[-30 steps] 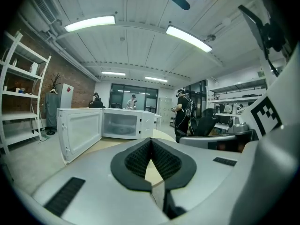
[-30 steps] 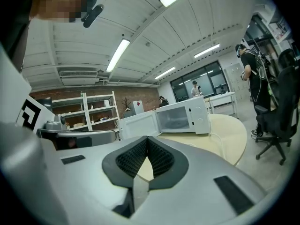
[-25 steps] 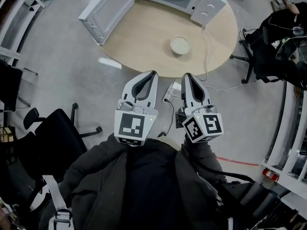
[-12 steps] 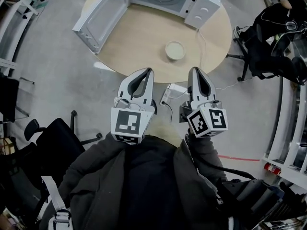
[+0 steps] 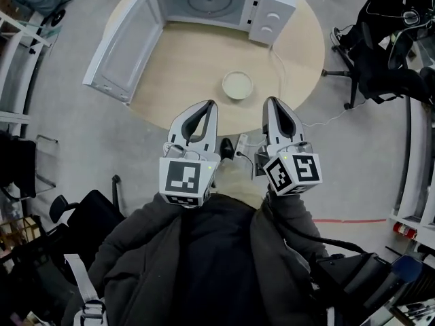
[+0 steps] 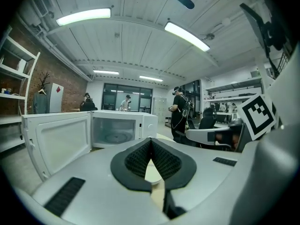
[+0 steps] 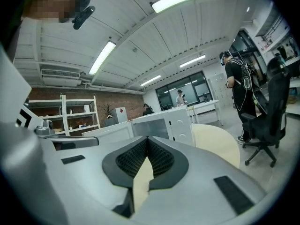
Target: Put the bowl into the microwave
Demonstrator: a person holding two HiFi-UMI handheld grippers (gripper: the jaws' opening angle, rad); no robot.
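A small pale bowl (image 5: pixel 238 85) stands on the round wooden table (image 5: pixel 183 60), near its front edge. Behind it the white microwave (image 5: pixel 221 2) stands with its door (image 5: pixel 122 53) swung wide open to the left and its turntable showing. My left gripper (image 5: pixel 209 103) and right gripper (image 5: pixel 271 100) hover side by side just short of the table's front edge, both shut and empty. The bowl lies ahead, between the two tips. In the left gripper view the microwave (image 6: pixel 119 128) and its door (image 6: pixel 56 142) rise beyond the shut left gripper (image 6: pixel 151 140). The right gripper view shows the shut right gripper (image 7: pixel 147 139).
A black office chair (image 5: pixel 377 53) stands right of the table, another chair (image 5: pixel 81 216) at my lower left. A white cable (image 5: pixel 309 121) runs off the table to a power strip (image 5: pixel 238 145) on the floor. A person (image 6: pixel 179 114) stands beyond the table. Shelving (image 5: pixel 13 66) lines the left.
Both grippers have moved forward toward the table's front edge, and the table, bowl and microwave sit lower in the head view. The jaws stay shut.
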